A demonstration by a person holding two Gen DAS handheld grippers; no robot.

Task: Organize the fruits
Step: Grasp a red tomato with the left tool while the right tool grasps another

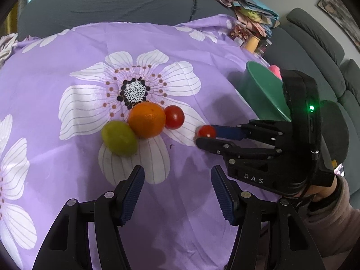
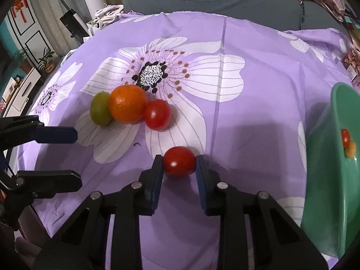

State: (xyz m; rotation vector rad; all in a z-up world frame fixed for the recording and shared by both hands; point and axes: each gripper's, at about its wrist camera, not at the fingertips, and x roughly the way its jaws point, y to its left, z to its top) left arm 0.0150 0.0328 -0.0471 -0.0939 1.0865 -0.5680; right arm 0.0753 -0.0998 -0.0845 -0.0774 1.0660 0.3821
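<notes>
The purple flowered cloth (image 2: 258,123) covers the surface, and on its right edge stands the green bowl (image 2: 324,180), tilted toward the right wrist camera with two small fruits already inside. That bowl lies to the right of the right gripper (image 2: 179,164), well apart from it, so I judge the coming move to be a lift and a carry rightward over the rim. The right gripper's jaws are clenched on a small red tomato (image 2: 179,161), one pad on each side of it, down at the cloth. The left gripper (image 1: 177,193) hangs released with nothing between its jaws, nearer the remaining cluster: an orange (image 1: 147,119) touching a green fruit (image 1: 119,138) on one side and a second red tomato (image 1: 173,117) on the other. The held tomato is smooth, glossy, slightly oval, its long axis running across the jaws.
</notes>
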